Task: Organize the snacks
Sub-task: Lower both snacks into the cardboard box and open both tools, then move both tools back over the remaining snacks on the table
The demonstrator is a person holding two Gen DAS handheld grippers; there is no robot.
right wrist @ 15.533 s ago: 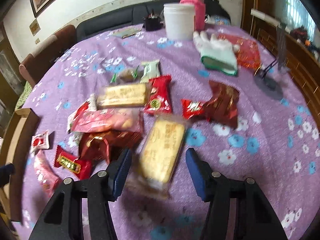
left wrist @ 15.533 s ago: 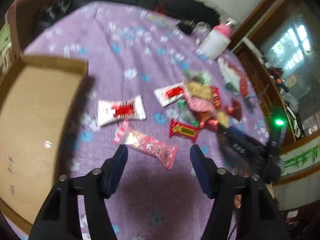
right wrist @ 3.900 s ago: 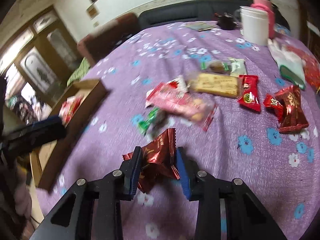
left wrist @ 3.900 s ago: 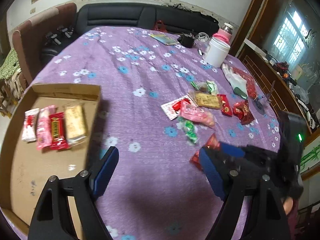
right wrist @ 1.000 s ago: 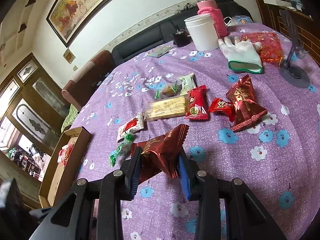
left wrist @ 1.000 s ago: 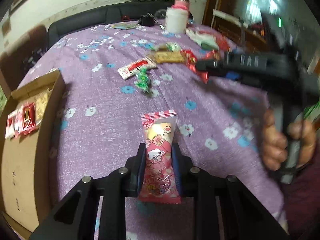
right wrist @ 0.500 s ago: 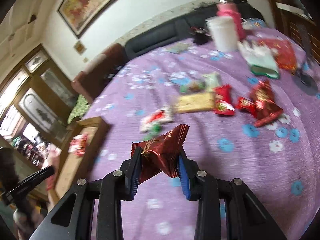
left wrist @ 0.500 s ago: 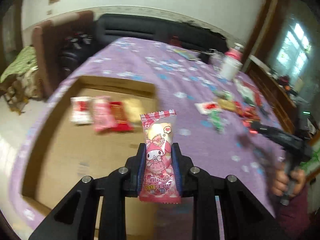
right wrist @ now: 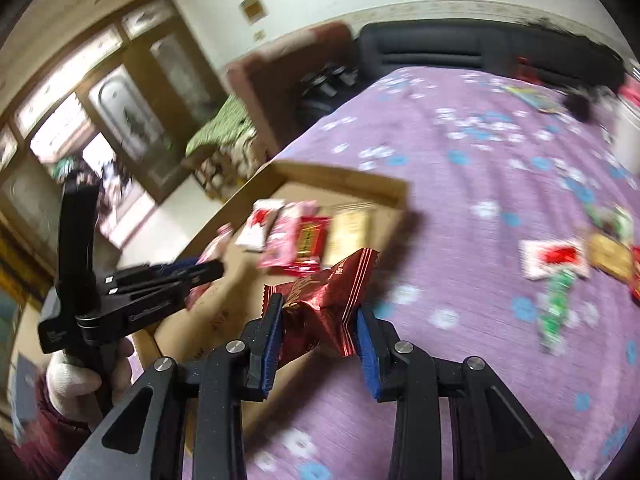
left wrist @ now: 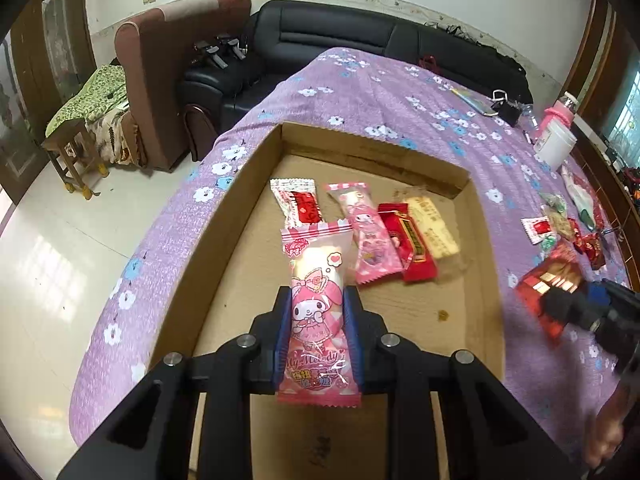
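Note:
My left gripper [left wrist: 318,300] is shut on a pink My Melody snack packet [left wrist: 316,312] and holds it above the shallow cardboard box [left wrist: 224,248]. Several snacks lie side by side in the box: a white-red packet [left wrist: 298,204], a pink packet [left wrist: 370,240], a red bar [left wrist: 408,244] and a pale biscuit pack [left wrist: 432,226]. My right gripper [right wrist: 318,312] is shut on a dark red foil snack bag [right wrist: 328,300], held over the box's right edge [right wrist: 400,196]. The right gripper also shows in the left wrist view [left wrist: 576,304]. The left gripper shows in the right wrist view [right wrist: 208,268].
More loose snacks [right wrist: 560,264] lie on the purple flowered tablecloth [right wrist: 480,184] at the right. A white tub [left wrist: 556,146] and pink bottle stand at the far right. A black sofa [left wrist: 360,40] and brown armchair [left wrist: 172,52] stand beyond the table edge.
Both grippers have swung left from the snack pile toward the cardboard box, each carrying its packet. The left gripper now hangs over the box floor near the row of snacks.

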